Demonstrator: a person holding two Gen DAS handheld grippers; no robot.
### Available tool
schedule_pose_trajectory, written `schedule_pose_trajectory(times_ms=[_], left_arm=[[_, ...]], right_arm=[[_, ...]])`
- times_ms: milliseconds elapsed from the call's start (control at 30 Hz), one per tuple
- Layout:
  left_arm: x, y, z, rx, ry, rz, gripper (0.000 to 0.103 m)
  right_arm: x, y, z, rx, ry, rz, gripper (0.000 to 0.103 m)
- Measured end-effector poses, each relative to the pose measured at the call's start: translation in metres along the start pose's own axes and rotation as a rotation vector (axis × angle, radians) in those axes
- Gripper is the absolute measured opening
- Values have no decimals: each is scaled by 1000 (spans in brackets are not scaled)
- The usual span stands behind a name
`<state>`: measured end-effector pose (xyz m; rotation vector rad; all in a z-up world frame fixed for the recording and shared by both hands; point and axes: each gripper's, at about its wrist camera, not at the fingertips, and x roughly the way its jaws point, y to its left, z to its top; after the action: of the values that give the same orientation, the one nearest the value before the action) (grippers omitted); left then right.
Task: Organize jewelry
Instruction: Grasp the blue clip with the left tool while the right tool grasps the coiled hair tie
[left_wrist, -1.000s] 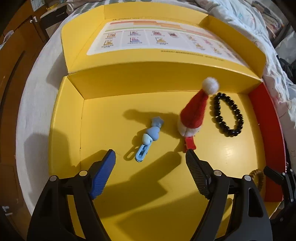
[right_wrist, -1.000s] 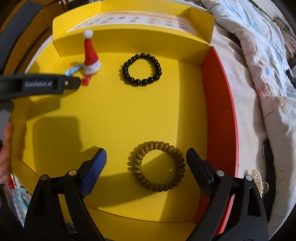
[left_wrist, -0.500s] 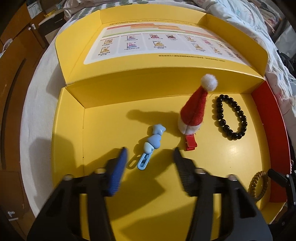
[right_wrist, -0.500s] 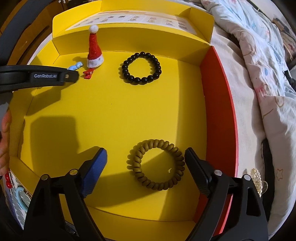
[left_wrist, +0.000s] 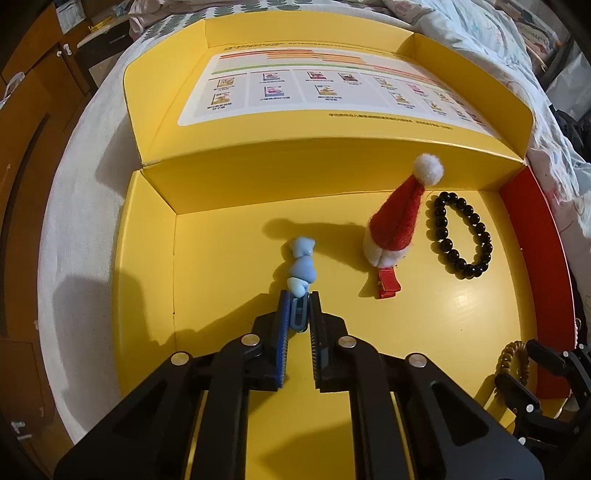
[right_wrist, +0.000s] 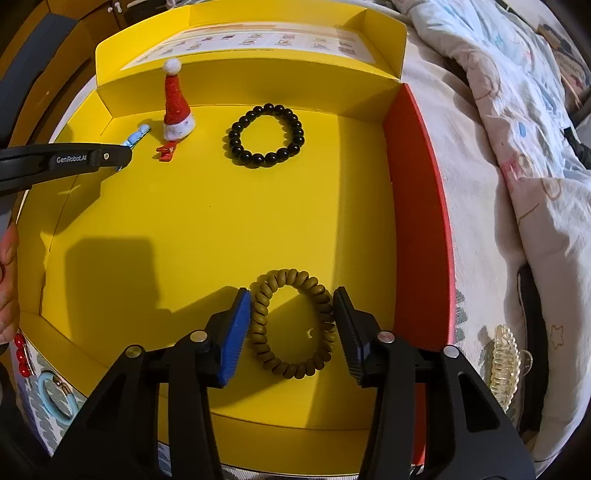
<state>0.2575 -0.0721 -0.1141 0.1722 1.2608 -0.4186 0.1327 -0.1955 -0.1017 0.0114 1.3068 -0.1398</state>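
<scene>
An open yellow box (left_wrist: 221, 266) holds the jewelry. My left gripper (left_wrist: 299, 294) is closing, and its pads press on the tail of a light blue hair clip (left_wrist: 301, 271) lying on the box floor. To the clip's right stand a red Santa-hat clip (left_wrist: 397, 221) and a black bead bracelet (left_wrist: 441, 221). In the right wrist view my right gripper (right_wrist: 291, 291) is closing on a brown coil hair tie (right_wrist: 258, 325), with both pads against its sides and the ring squeezed into an oval. The left gripper's finger (right_wrist: 110, 157) shows there at the far left.
The box has a red right wall (right_wrist: 413, 203) and a raised lid with a printed sheet (left_wrist: 314, 92). On the bedding outside lie a clear claw clip (right_wrist: 502, 362), a pale blue ring (right_wrist: 51, 391) and red beads (right_wrist: 20, 354). A hand (right_wrist: 7, 295) is at the left edge.
Both grippers' jaws have closed in from wide open, the left onto the blue clip's tail and the right against the coil hair tie, which is now narrower. Neither hand shifted.
</scene>
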Motion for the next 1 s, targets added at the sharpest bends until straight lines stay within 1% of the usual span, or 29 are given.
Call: schedule_pose_trajectory(times_ms=[100, 200, 333, 367, 400, 433, 500, 567, 600, 667, 733, 800, 833, 867, 933, 1000], left_arm=[[-3, 3, -2, -10, 1, -14, 10], [-6, 6, -5, -14, 8, -44, 10], [-13, 4, -7, -11, -1, -47, 10], [-16, 3, -7, -8, -6, -51, 10], [-19, 2, -7, -8, -10, -53, 10], [-22, 2, -7, -11, -16, -56, 10], [-28, 2, -8, -10, -26, -60, 10], [-36, 5, -11, -8, -34, -60, 10], [-38, 6, -12, -8, -36, -63, 10], [-41, 8, -15, -9, -39, -66, 10], [-42, 7, -15, -9, -39, -66, 10], [-43, 7, -17, -10, -38, -65, 10], [-44, 7, -18, -12, -37, -65, 10], [-43, 7, -17, -13, -37, -65, 10], [-41, 7, -15, -14, -36, -65, 10], [-41, 8, -15, -14, -37, -69, 10]], right_arm=[[-2, 0, -1, 10, 1, 2, 41], [-3, -4, 1, 28, 2, 22, 38], [-10, -5, 3, 42, -4, 40, 36], [-11, -6, 3, 46, -7, 43, 30], [-12, -7, 5, 48, -10, 53, 15], [-14, -8, 5, 55, -12, 60, 8], [-18, -8, 5, 49, -12, 56, 8], [-21, -10, 5, 62, -22, 70, 8], [-20, -8, 4, 52, -11, 62, 8], [-19, -9, 4, 58, -9, 81, 8], [-16, -9, 4, 45, 5, 57, 8], [-17, -8, 4, 48, 4, 58, 8], [-18, -7, 4, 42, 4, 43, 9], [-19, -5, 4, 33, 5, 29, 11], [-22, -6, 4, 39, -5, 39, 12], [-22, -6, 4, 33, -1, 23, 12]])
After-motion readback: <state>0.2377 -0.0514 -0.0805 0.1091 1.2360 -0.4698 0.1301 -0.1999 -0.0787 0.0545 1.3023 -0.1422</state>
